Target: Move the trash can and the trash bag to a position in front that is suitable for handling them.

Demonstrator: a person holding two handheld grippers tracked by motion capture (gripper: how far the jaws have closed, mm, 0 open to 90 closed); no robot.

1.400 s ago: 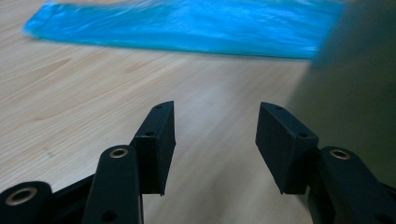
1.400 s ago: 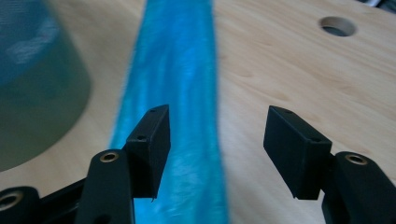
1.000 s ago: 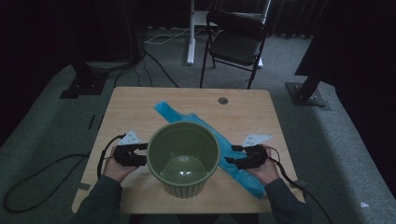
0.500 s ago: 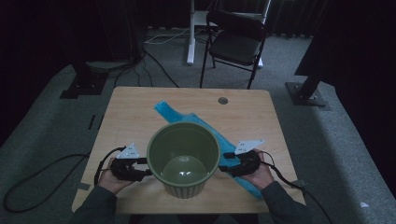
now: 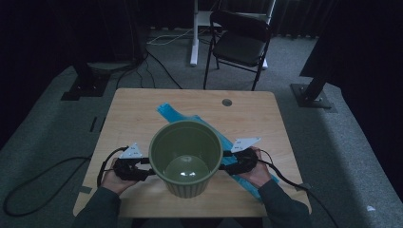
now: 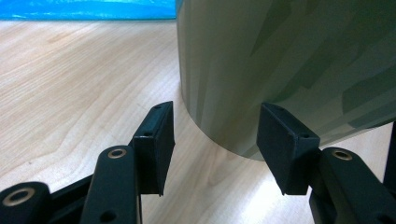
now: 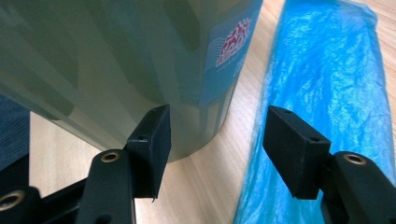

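Observation:
A large olive-green pot (image 5: 186,186) stands upright and empty near the table's front edge. It rests partly on a long blue plastic bag (image 5: 170,113) that runs diagonally beneath it. My left gripper (image 5: 145,167) is open against the pot's left side, and the pot's lower wall (image 6: 289,70) sits just beyond its spread jaws (image 6: 215,140). My right gripper (image 5: 227,166) is open at the pot's right side. In the right gripper view (image 7: 217,140) the pot (image 7: 116,60) with its white label (image 7: 231,51) stands ahead at left and the bag (image 7: 327,79) at right.
The wooden table (image 5: 128,114) has a small round hole (image 5: 226,102) near its far edge. A black folding chair (image 5: 240,45) and a white stand leg (image 5: 194,33) are behind the table. Cables trail from both grippers over the table's front.
Both hands have drawn inward and a little toward the front edge, bringing the grippers up to the pot's sides. The pot and bag have not moved.

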